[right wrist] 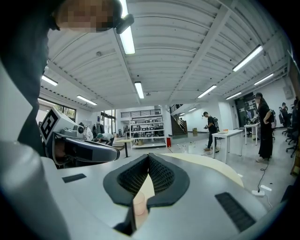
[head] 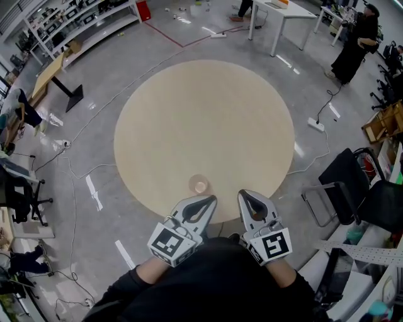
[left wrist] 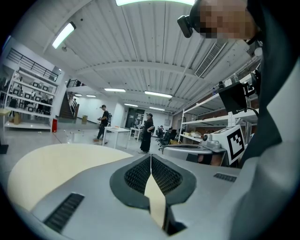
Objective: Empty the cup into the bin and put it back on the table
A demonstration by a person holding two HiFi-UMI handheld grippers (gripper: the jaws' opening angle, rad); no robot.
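A small clear cup point(head: 199, 185) stands upright on the round beige table point(head: 201, 119), close to its near edge. In the right gripper view the cup point(right wrist: 138, 206) shows through the gap beneath the jaws. My left gripper point(head: 210, 199) hovers just this side of the cup, slightly to its right, jaws shut and empty point(left wrist: 151, 157). My right gripper point(head: 242, 194) is beside it further right, also shut with nothing between the pads point(right wrist: 149, 157). Neither touches the cup. Each gripper sees the other at its side. No bin is clearly in view.
A white table point(head: 283, 12) and a person in black point(head: 356, 44) are at the far right. Black chairs point(head: 352, 188) stand right of the round table. Cables and a power strip point(head: 315, 124) lie on the floor. Shelving point(head: 75, 25) lines the far left.
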